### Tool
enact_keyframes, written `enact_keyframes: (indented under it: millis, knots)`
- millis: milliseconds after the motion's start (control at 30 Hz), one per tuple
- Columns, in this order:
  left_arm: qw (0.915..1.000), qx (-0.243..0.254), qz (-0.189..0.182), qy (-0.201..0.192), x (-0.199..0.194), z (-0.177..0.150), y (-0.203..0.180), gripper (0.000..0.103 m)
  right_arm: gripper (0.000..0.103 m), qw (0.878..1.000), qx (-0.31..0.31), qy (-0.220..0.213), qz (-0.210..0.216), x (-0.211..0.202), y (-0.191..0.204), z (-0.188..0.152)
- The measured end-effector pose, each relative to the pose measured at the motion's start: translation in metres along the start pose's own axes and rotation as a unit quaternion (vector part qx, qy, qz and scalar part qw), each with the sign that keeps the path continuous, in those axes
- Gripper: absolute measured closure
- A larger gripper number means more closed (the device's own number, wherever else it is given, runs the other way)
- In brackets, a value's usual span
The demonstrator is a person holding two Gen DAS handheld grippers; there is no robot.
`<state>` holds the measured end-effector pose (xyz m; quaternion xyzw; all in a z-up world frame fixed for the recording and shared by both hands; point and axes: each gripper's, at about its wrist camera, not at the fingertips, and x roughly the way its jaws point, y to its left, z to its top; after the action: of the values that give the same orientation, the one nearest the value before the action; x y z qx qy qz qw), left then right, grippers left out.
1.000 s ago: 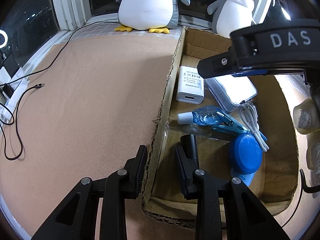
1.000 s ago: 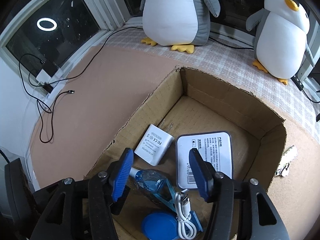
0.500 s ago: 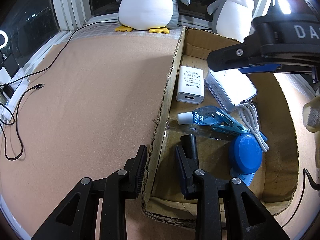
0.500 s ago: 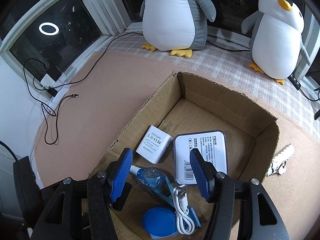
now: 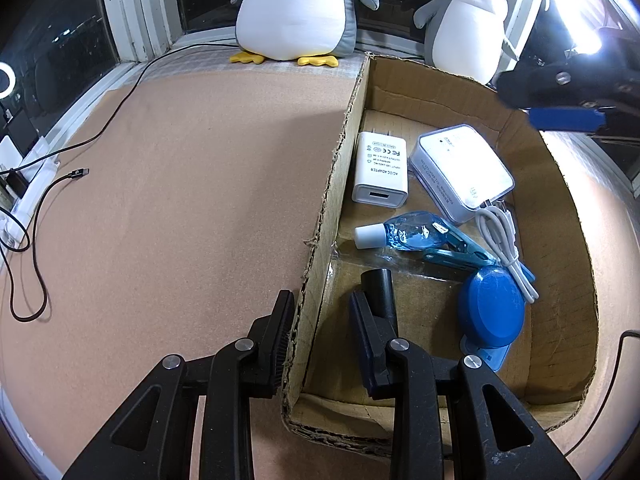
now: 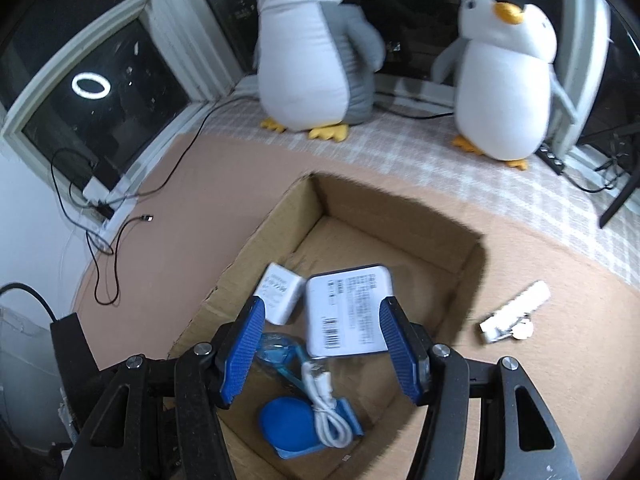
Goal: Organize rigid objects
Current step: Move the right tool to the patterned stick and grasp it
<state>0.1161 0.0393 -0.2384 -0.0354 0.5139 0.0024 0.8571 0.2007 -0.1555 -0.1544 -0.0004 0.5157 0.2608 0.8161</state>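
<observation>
An open cardboard box (image 5: 568, 248) lies on the tan table. It holds a white AC adapter (image 5: 380, 172), a white power bank (image 5: 460, 172), a blue bottle with a white cap (image 5: 404, 232), a teal clip (image 5: 456, 254), a coiled white cable (image 5: 504, 248), a blue round disc (image 5: 490, 312) and a black cylinder (image 5: 380, 292). My left gripper (image 5: 320, 304) is open and straddles the box's left wall, with one finger outside and one inside. My right gripper (image 6: 322, 308) hovers open and empty high above the box (image 6: 460, 248); the power bank (image 6: 348, 308) shows between its blue pads.
Two plush penguins (image 5: 292, 8) (image 5: 468, 24) stand on the sill behind the box. A black cable (image 5: 36, 216) trails over the table's left side. A small white item (image 6: 516, 312) lies on the table to the right of the box.
My right gripper has lifted and drawn back to the right, away from above the box. The left gripper and the box contents have stayed put.
</observation>
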Motion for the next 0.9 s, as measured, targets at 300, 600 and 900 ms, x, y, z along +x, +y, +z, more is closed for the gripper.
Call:
enact_keyframes:
  millis: [300, 600, 900]
  knots:
    - [1.0, 0.0, 0.0, 0.0, 0.0, 0.0, -0.001, 0.072, 0.047, 0.997, 0.065, -0.01, -0.045, -0.029, -0.075, 0.0]
    - [1.0, 0.001, 0.0, 0.0, 0.0, 0.0, 0.0, 0.072, 0.047, 0.994, 0.098, -0.005, -0.053, -0.036, -0.135, -0.01]
    - [1.0, 0.001, -0.001, 0.0, 0.0, 0.001, 0.0, 0.072, 0.057, 0.986, 0.15, 0.033, -0.065, -0.002, -0.163, -0.014]
